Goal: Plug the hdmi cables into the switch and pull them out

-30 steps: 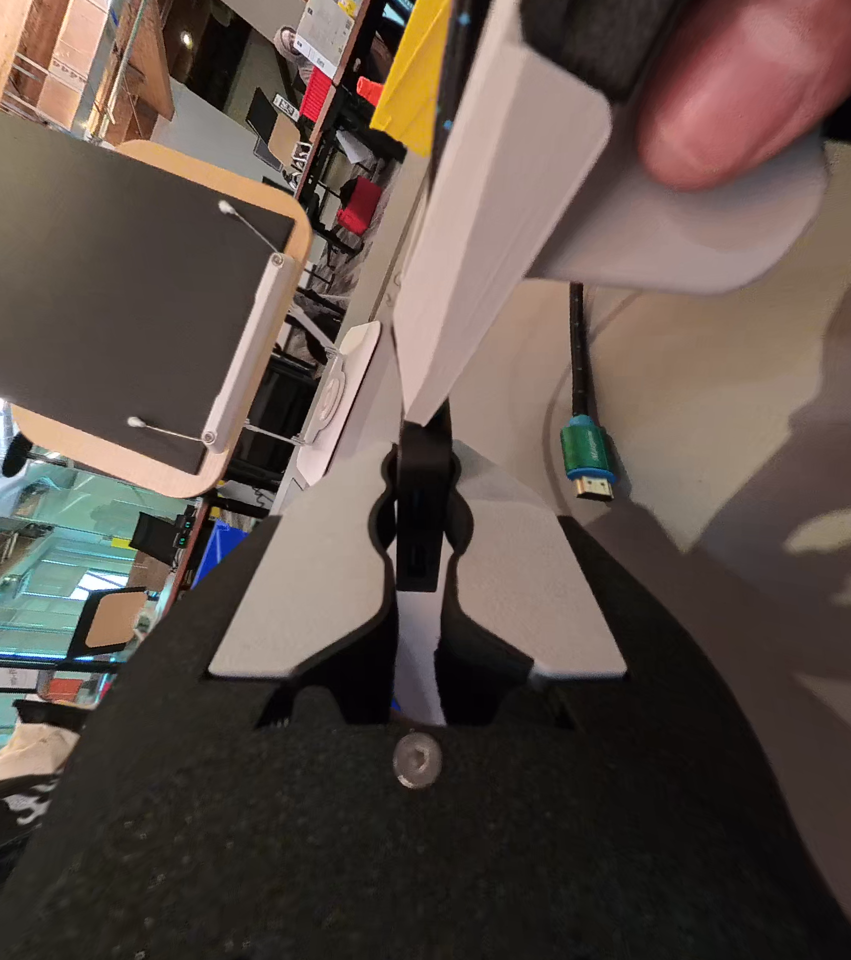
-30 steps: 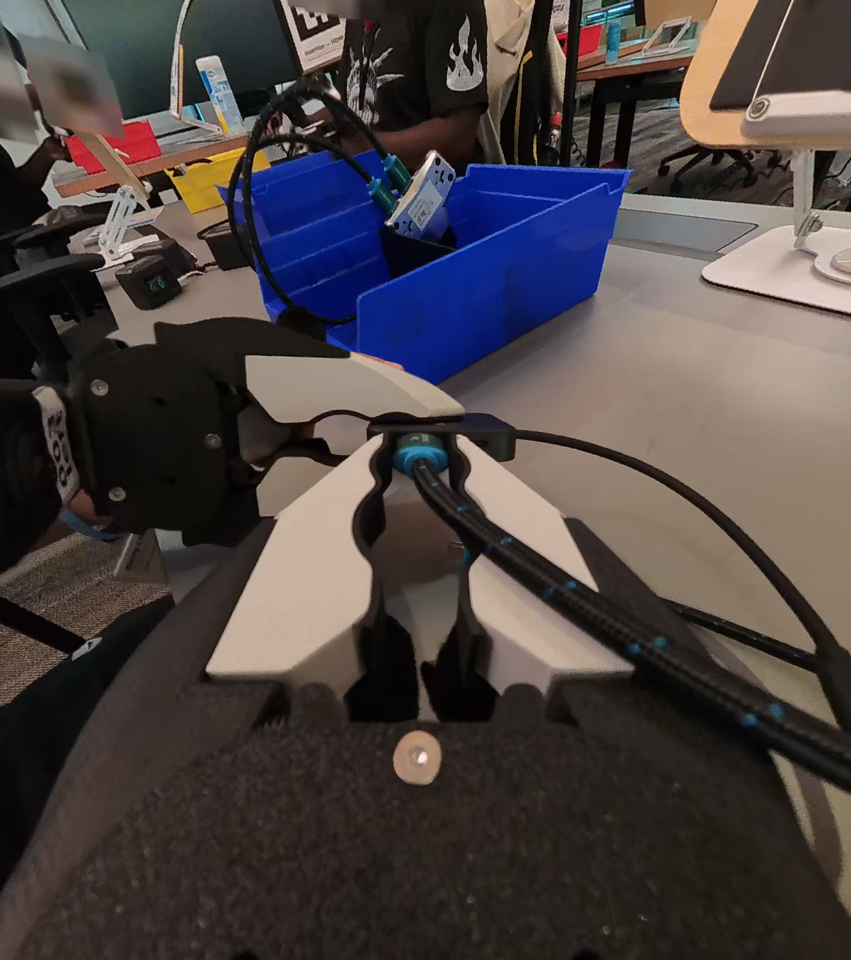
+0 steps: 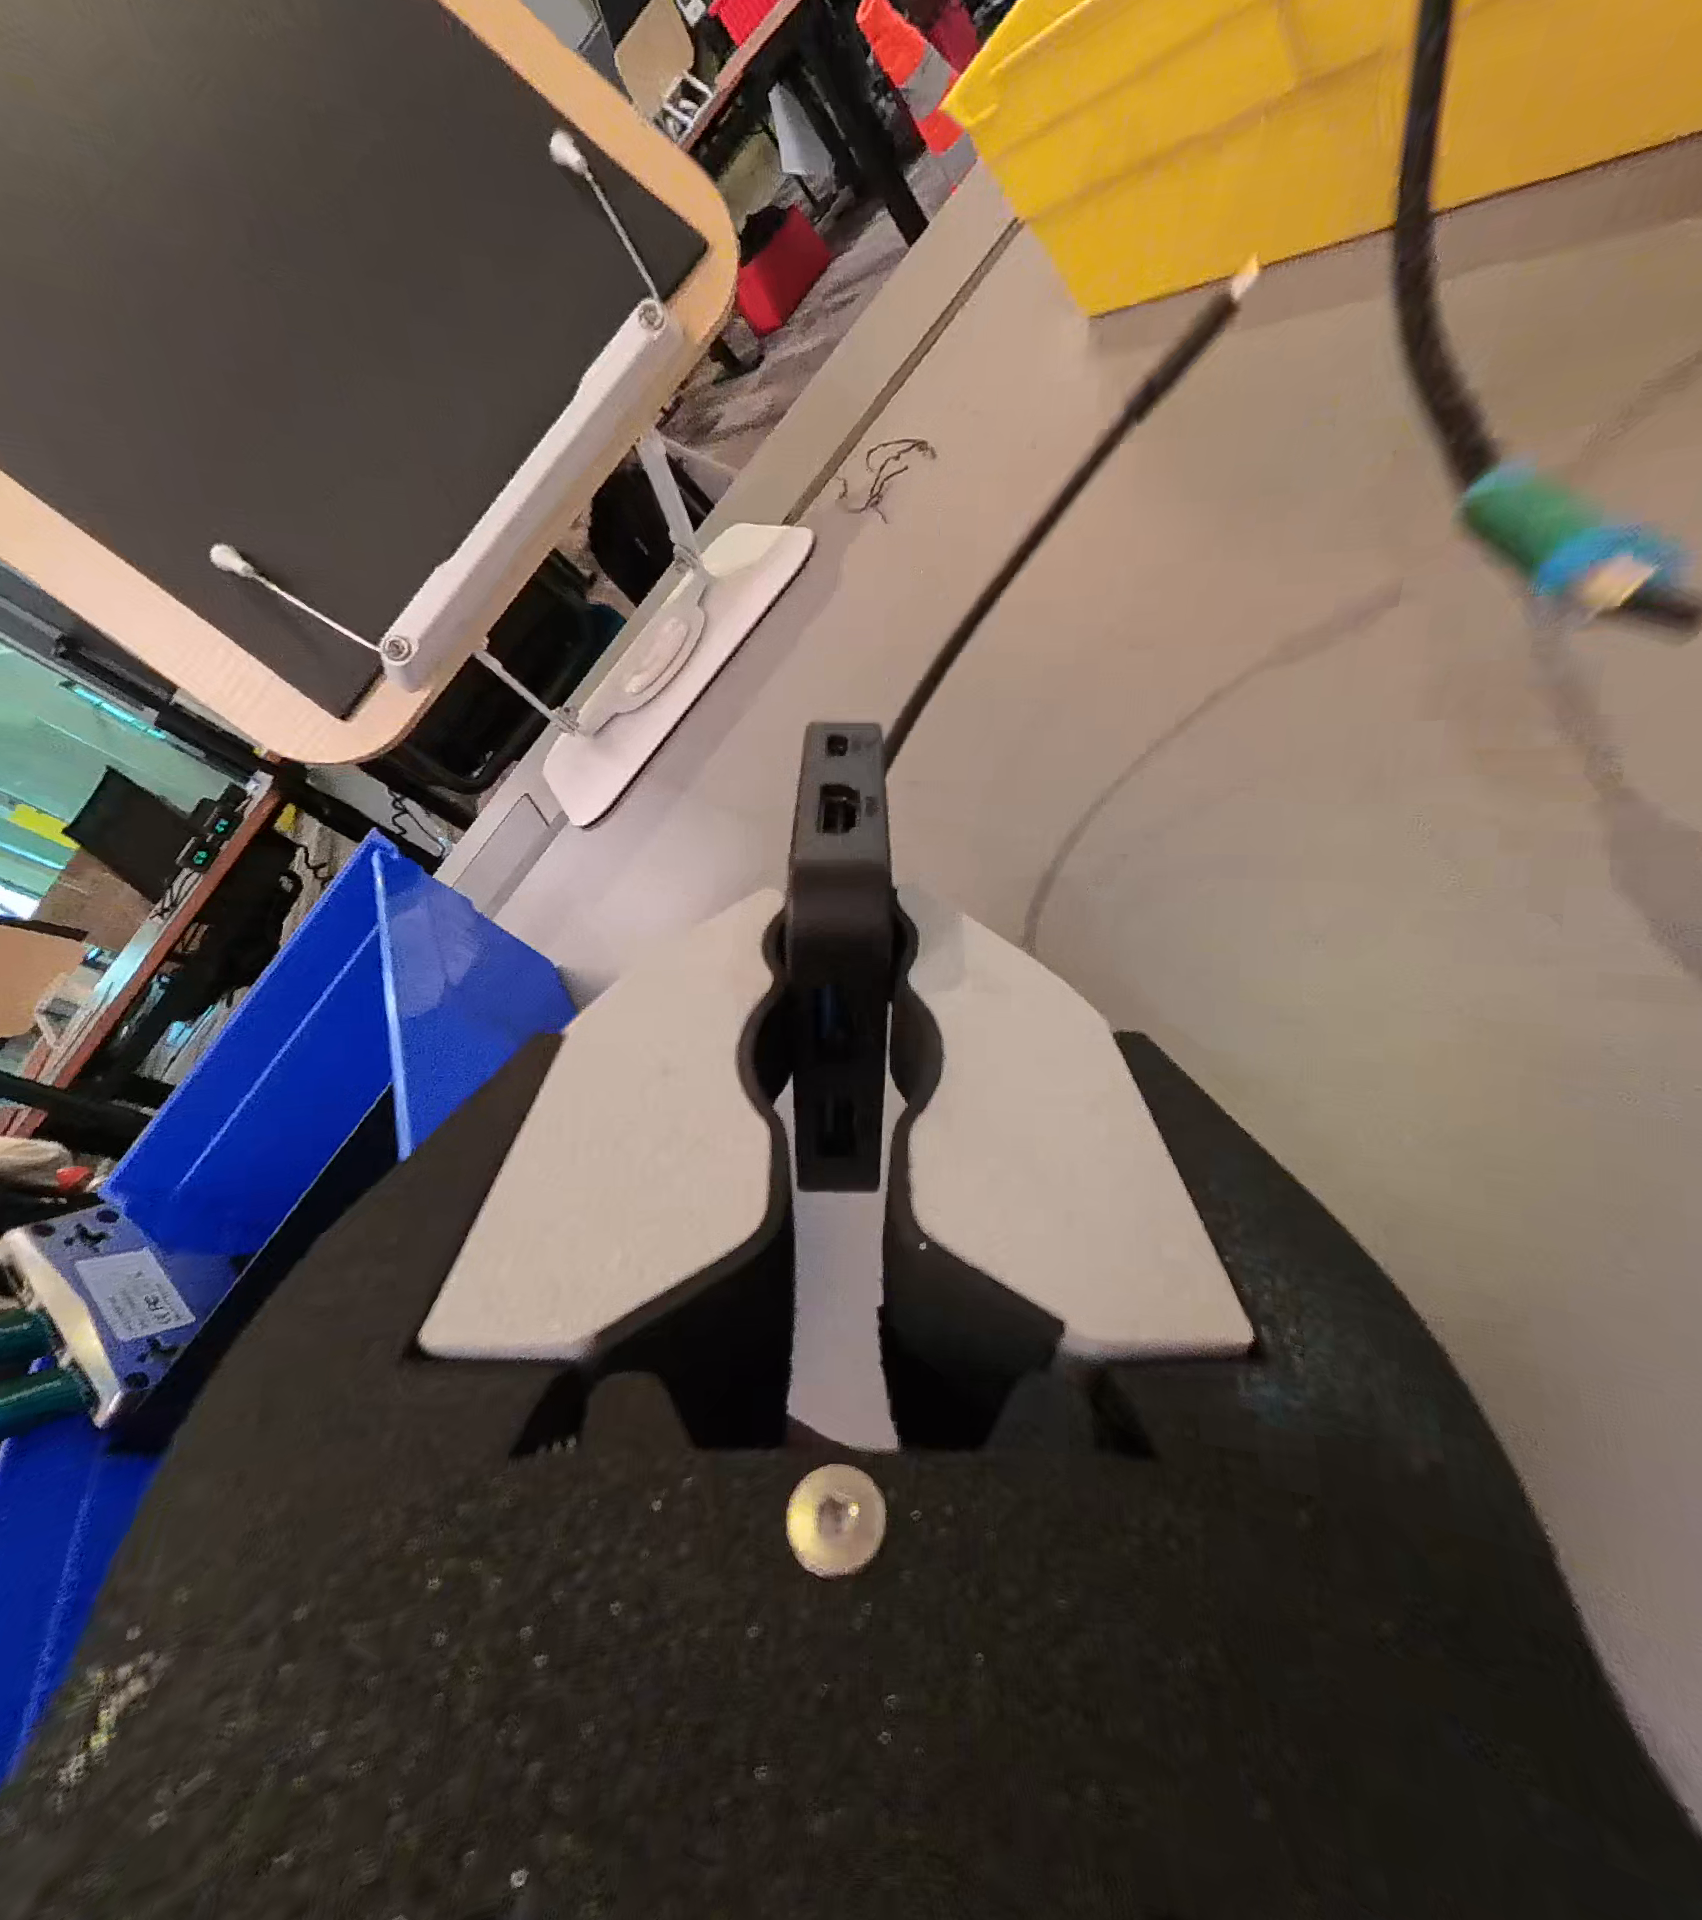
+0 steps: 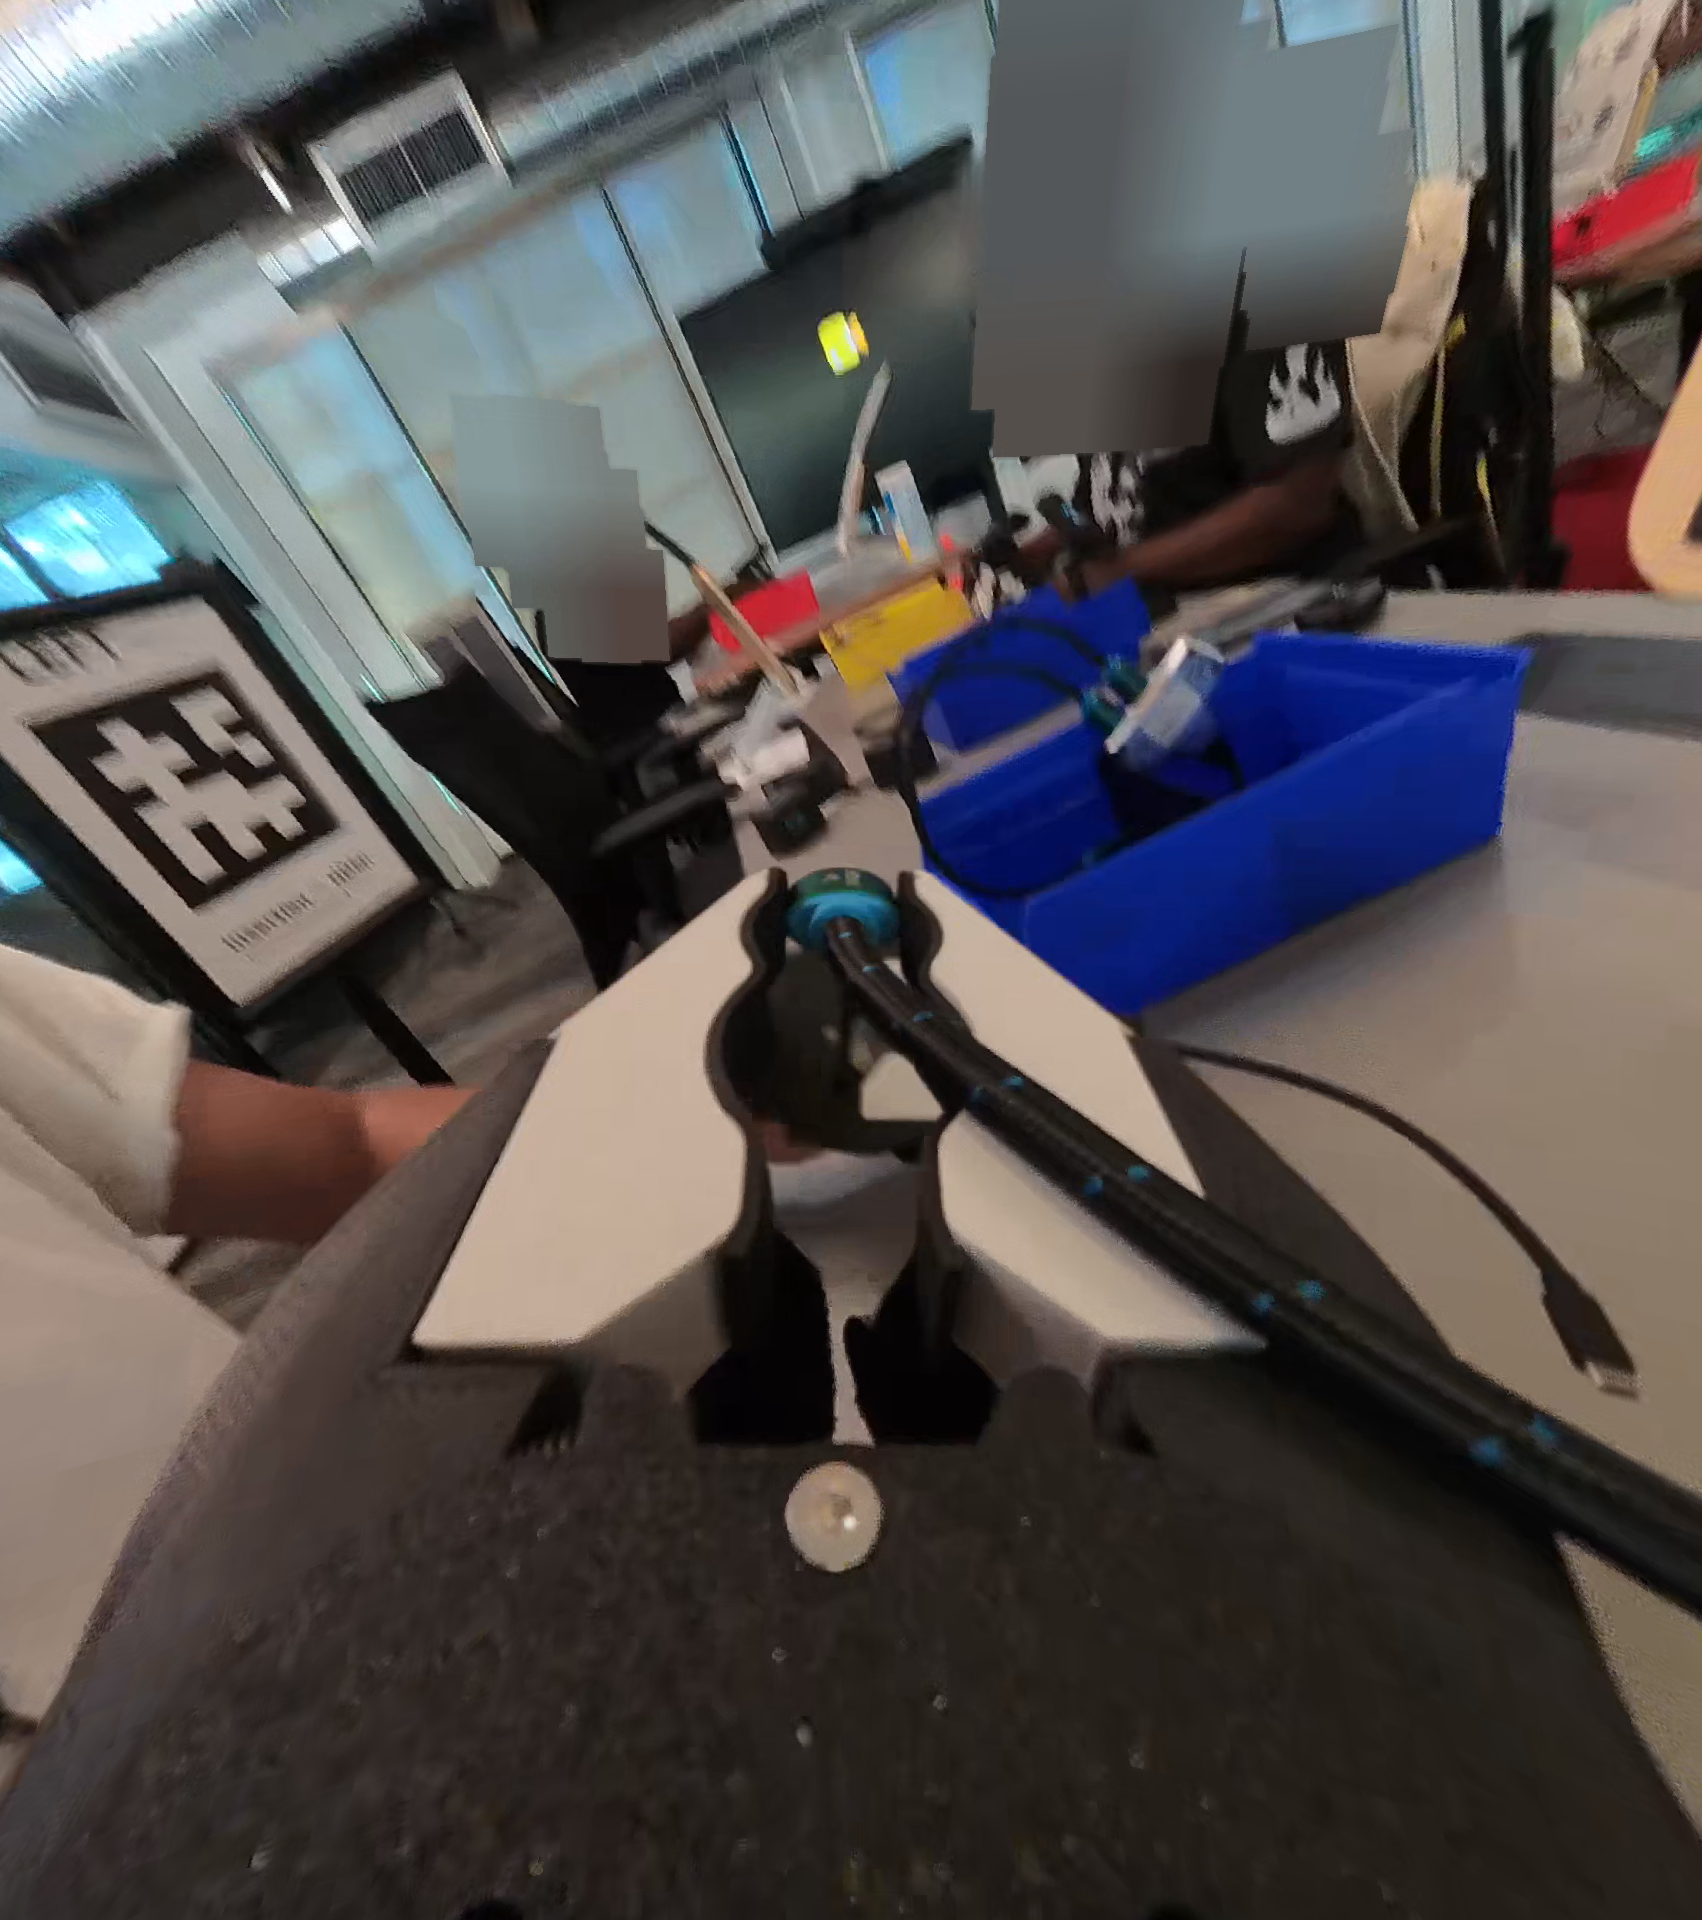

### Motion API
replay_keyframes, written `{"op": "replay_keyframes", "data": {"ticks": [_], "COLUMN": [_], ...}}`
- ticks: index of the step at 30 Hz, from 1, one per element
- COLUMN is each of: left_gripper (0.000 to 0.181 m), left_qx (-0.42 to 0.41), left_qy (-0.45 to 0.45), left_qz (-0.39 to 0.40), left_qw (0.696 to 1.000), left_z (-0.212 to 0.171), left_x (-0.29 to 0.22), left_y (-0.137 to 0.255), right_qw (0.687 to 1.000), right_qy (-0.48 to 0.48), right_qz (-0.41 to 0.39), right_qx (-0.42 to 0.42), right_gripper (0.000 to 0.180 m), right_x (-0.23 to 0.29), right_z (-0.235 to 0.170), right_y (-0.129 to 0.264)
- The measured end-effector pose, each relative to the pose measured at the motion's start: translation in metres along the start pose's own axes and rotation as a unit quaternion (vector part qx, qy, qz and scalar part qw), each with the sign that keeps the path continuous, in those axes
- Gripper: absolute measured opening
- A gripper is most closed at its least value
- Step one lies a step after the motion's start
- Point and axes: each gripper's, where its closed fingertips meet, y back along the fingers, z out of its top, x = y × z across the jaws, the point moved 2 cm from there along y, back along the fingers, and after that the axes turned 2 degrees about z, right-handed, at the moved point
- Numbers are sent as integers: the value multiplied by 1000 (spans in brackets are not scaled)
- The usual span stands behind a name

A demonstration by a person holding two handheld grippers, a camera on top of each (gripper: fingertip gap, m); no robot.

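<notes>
Two tools: left hand-held gripper (image 3: pixel 834 1039) clamps the black HDMI switch (image 3: pixel 836 940) edge-on between its white fingers; right hand-held gripper (image 4: pixel 831 925) is closed around the teal-collared HDMI plug (image 4: pixel 834 902), its braided black cable (image 4: pixel 1138 1174) trailing back over the right finger.
Switch: held clear of the grey tabletop (image 3: pixel 1346 1039), narrow face toward the camera, one port open near its far end; a thin black lead (image 3: pixel 1034 520) runs from its far end across the tabletop.
Plug: in the left wrist view a green-and-blue HDMI plug (image 3: pixel 1574 540) hangs blurred in the air, well apart from the switch, metal tip bare. It appears to be the one the right tool holds, though that cannot be confirmed.
Stage: judging by the gap, the cable is out of the switch, so either a pull-out is just finished or an insertion is coming.
Doing it well: turn the plug's flat tip parallel to the port's long side, line it up straight on, and push along the port's axis while the left tool braces the switch.
Risk: the stiff cable may twist the plug in its grip; an angled entry could jam.
Backdrop: blue bin (image 4: pixel 1294 810) holding another switch with cables, yellow bin (image 3: pixel 1294 135), tablet on a white stand (image 3: pixel 307 343).
</notes>
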Motion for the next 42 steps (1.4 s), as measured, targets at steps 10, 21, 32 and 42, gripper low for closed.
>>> {"op": "replay_keyframes", "data": {"ticks": [10, 21, 32, 42], "left_gripper": [13, 14, 13, 14], "left_qx": [5, 13, 7, 13], "left_qy": [24, -7, 26, 9], "left_qz": [-36, -52, -75, -83], "left_qw": [999, 999, 997, 996], "left_z": [-5, 1, 0, -1], "left_x": [-12, -28, -31, -37], "left_y": [-2, -3, -3, -3], "right_qw": [973, 950, 900, 851], "right_qy": [-29, -182, -336, -300], "right_qz": [19, -141, -256, -361], "right_qx": [-229, -211, 101, 234], "right_gripper": [20, 20, 34, 67], "right_x": [-39, -150, -149, -152], "right_z": [79, 11, -76, -97], "right_y": [122, 218, 244, 230]}}
